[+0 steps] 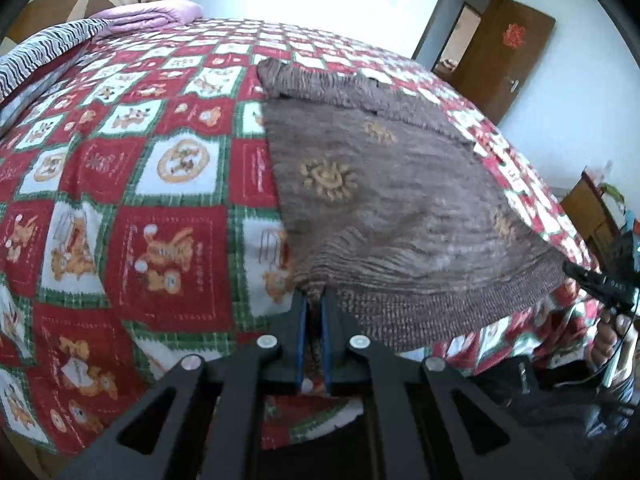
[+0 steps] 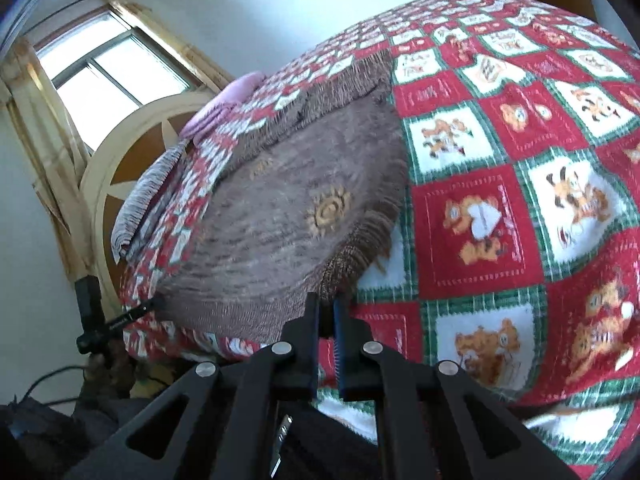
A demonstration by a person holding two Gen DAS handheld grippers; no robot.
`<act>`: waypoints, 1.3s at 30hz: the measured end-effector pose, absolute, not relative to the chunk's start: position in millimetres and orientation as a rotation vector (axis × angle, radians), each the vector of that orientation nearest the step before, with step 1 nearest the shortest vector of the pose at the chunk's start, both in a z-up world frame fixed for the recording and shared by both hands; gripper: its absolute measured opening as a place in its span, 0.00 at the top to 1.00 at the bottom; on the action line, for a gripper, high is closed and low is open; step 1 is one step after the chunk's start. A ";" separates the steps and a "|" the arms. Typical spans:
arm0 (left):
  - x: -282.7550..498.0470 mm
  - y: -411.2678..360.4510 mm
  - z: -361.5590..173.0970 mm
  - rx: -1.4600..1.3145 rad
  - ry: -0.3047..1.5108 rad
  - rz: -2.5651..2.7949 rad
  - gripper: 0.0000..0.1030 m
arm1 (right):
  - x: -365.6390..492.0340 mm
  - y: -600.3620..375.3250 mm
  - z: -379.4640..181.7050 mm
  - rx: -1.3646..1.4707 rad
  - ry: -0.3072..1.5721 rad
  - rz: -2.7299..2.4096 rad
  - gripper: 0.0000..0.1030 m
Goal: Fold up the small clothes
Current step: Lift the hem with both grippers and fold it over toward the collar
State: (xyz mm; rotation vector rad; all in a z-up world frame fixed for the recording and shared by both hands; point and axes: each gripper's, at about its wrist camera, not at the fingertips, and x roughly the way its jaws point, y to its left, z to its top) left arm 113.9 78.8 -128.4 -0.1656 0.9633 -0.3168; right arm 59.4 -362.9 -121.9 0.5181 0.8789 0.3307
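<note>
My left tool [image 1: 314,300] is clamped on one hem corner of the brown sweater [image 1: 380,184]; my right tool [image 2: 328,308] pinches the other corner; the sweater lies spread on the bed's checked quilt [image 1: 120,160]

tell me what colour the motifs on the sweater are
Orange-tan sun shapes on the brown sweater, clearest in the left wrist view.

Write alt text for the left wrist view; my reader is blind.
The left gripper pinches the ribbed hem corner of a brown knitted sweater lying on a red, white and green checked bedspread. The right gripper holds the opposite corner.
</note>
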 end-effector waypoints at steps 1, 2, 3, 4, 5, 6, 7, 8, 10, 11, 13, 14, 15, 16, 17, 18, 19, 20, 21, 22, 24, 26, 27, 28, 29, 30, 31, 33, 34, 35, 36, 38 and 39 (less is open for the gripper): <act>115.1 79.0 -124.8 -0.168 0.953 -0.320 0.94 | 60.9 -363.4 -119.1 0.518 0.868 0.325 0.95; 117.3 79.1 -119.8 -0.170 0.941 -0.324 0.94 | 62.9 -364.4 -115.5 0.517 0.858 0.318 0.95; 119.0 78.5 -115.9 -0.168 0.930 -0.327 0.94 | 64.5 -365.0 -112.4 0.517 0.849 0.313 0.95; 122.0 77.5 -110.7 -0.163 0.918 -0.331 0.94 | 66.8 -366.0 -108.5 0.518 0.838 0.310 0.95; 125.7 76.6 -107.1 -0.159 0.911 -0.332 0.94 | 69.9 -366.8 -103.8 0.517 0.826 0.307 0.95; 129.5 76.4 -103.0 -0.162 0.904 -0.334 0.94 | 74.1 -367.2 -98.2 0.515 0.814 0.306 0.95; 135.3 76.5 -97.9 -0.171 0.895 -0.336 0.94 | 77.3 -367.8 -94.3 0.515 0.807 0.307 0.95; 140.3 76.5 -94.5 -0.176 0.891 -0.333 0.94 | 82.8 -368.0 -88.5 0.517 0.797 0.312 0.95; 152.4 77.9 -86.8 -0.194 0.879 -0.329 0.94 | 92.8 -368.5 -78.1 0.518 0.779 0.320 0.95; 156.2 78.8 -84.3 -0.200 0.871 -0.330 0.94 | 99.0 -368.1 -71.4 0.512 0.767 0.322 0.95; 166.2 78.7 -76.2 -0.206 0.851 -0.322 0.94 | 109.6 -368.1 -60.6 0.509 0.745 0.325 0.95; 171.6 79.0 -72.3 -0.210 0.840 -0.319 0.94 | 115.7 -368.2 -54.3 0.507 0.732 0.325 0.95; 175.9 79.1 -69.9 -0.210 0.835 -0.315 0.94 | 121.3 -368.4 -48.6 0.505 0.719 0.325 0.95; 181.6 79.6 -67.1 -0.212 0.828 -0.311 0.94 | 125.6 -369.0 -44.3 0.506 0.709 0.325 0.95; 186.9 80.5 -65.1 -0.216 0.823 -0.310 0.94 | 131.0 -370.1 -39.2 0.506 0.699 0.326 0.95; 193.1 81.6 -62.6 -0.219 0.823 -0.309 0.94 | 136.2 -370.7 -34.7 0.505 0.691 0.328 0.95; 200.0 83.0 -59.6 -0.222 0.824 -0.309 0.94 | 141.5 -371.2 -30.2 0.504 0.682 0.328 0.95; 206.0 84.3 -56.4 -0.225 0.820 -0.308 0.94 | 147.5 -371.6 -24.5 0.503 0.673 0.326 0.95; 212.2 85.9 -52.6 -0.227 0.813 -0.305 0.94 | 152.5 -372.5 -20.1 0.502 0.664 0.325 0.95; 218.6 87.2 -48.0 -0.223 0.801 -0.300 0.94 | 159.5 -373.5 -14.0 0.499 0.652 0.324 0.95; 229.8 88.8 -39.3 -0.222 0.776 -0.293 0.94 | 167.7 -374.7 -5.8 0.494 0.637 0.323 0.95; 241.4 89.4 -31.4 -0.223 0.754 -0.291 0.94 | 179.1 -375.6 3.8 0.488 0.622 0.322 0.95; 246.9 88.8 -28.2 -0.220 0.744 -0.290 0.94 | 185.7 -375.6 8.1 0.482 0.616 0.321 0.95; 253.3 88.1 -25.1 -0.217 0.734 -0.288 0.94 | 192.0 -375.4 11.5 0.478 0.612 0.319 0.95; 259.5 87.1 -22.9 -0.215 0.728 -0.286 0.94 | 196.3 -375.2 13.5 0.476 0.610 0.319 0.95; 266.3 86.3 -20.7 -0.216 0.720 -0.285 0.94 | 204.7 -374.7 16.9 0.472 0.607 0.318 0.95; 274.2 85.5 -19.0 -0.215 0.717 -0.283 0.94 | 212.5 -374.0 19.6 0.468 0.606 0.316 0.95; 288.5 84.7 -17.7 -0.216 0.716 -0.274 0.94 | 226.1 -373.0 23.3 0.461 0.604 0.314 0.95; 296.8 84.5 -18.3 -0.217 0.718 -0.271 0.94 | 233.7 -372.3 24.8 0.456 0.604 0.312 0.95; 305.5 84.3 -19.1 -0.215 0.720 -0.263 0.94 | 242.0 -371.6 25.8 0.453 0.605 0.309 0.95; 314.2 84.6 -20.2 -0.215 0.722 -0.255 0.94 | 249.7 -371.6 26.2 0.451 0.606 0.308 0.95; 325.2 84.6 -22.7 -0.216 0.725 -0.247 0.94 | 268.4 -371.0 25.3 0.448 0.612 0.305 0.95; 335.6 84.1 -25.6 -0.211 0.732 -0.239 0.94 | 275.7 -370.6 24.4 0.447 0.616 0.304 0.95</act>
